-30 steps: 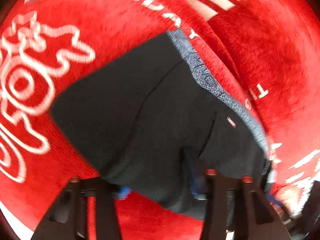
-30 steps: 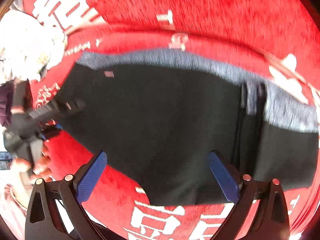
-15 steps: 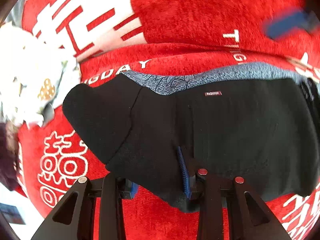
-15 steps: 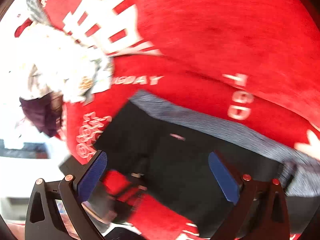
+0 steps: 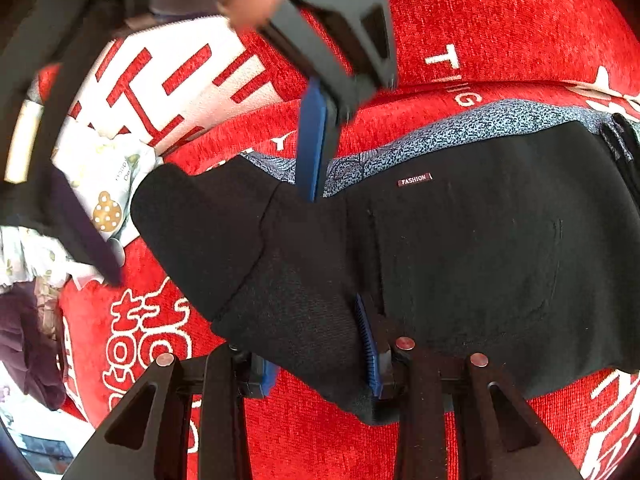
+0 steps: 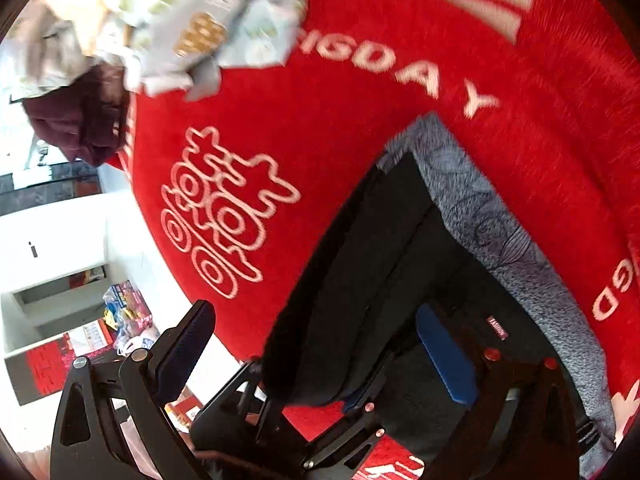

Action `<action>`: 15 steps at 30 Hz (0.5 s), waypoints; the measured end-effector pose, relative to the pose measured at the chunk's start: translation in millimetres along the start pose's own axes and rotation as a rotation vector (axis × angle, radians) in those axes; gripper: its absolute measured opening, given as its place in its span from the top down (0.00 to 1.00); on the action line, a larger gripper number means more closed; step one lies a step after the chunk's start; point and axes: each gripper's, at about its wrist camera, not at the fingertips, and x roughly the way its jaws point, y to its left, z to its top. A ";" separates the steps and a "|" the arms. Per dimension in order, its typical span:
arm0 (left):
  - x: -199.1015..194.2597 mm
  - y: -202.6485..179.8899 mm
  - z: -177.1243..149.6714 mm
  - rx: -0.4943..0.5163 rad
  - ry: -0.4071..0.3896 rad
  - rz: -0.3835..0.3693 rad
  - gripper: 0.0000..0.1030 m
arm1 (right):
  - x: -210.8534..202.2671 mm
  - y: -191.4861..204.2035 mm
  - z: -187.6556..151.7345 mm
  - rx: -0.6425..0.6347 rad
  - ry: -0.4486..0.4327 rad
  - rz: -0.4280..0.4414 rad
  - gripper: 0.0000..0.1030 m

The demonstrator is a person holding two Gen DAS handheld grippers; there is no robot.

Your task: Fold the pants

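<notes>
Left wrist view, left to right. A white patterned cloth (image 5: 104, 184) and a dark maroon garment (image 5: 28, 344) lie bunched at the far left edge of the red blanket (image 5: 520, 32), which bears white lettering and emblems. What lies under the blanket cannot be made out. The black pants (image 5: 460, 256) lie folded across the blanket's centre and right, grey patterned waistband (image 5: 500, 124) along the far edge, a small "FASHION" label (image 5: 415, 179) just below it. Their right end is cut off by the frame.

The left claw (image 5: 320, 356) stands at the near edge of the pants, partly closed, with a thick fold of black fabric pinched between its blue pads; the left pad is mostly hidden by that fold.

The right claw (image 5: 316, 140), blurred, comes in from above, one blue pad reaching down to the waistband. Its other finger is out of frame here.

Right wrist view, left to right. Cluttered shelving (image 6: 80, 320) shows beyond the blanket's edge. The right claw (image 6: 316, 356) is spread wide and holds nothing: its left finger is off the blanket edge, its right blue pad over the black fabric by the label. The left claw's frame sits between them, obstructing the near fold.
</notes>
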 end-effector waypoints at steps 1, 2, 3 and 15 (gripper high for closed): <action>-1.1 -0.3 0.5 0.004 -0.003 0.003 0.66 | 2.5 -5.6 -1.2 0.015 0.011 0.010 0.18; -2.4 -0.8 1.4 0.008 -0.001 0.001 0.66 | 5.0 -10.0 -1.7 0.033 0.020 0.024 0.46; -3.6 -1.5 2.0 0.011 0.005 -0.001 0.66 | 6.4 -14.7 -2.9 0.048 0.025 0.031 0.62; -99.5 -25.3 33.5 0.019 -0.153 -0.029 0.66 | -86.5 -56.6 -83.6 0.062 -0.255 0.222 0.81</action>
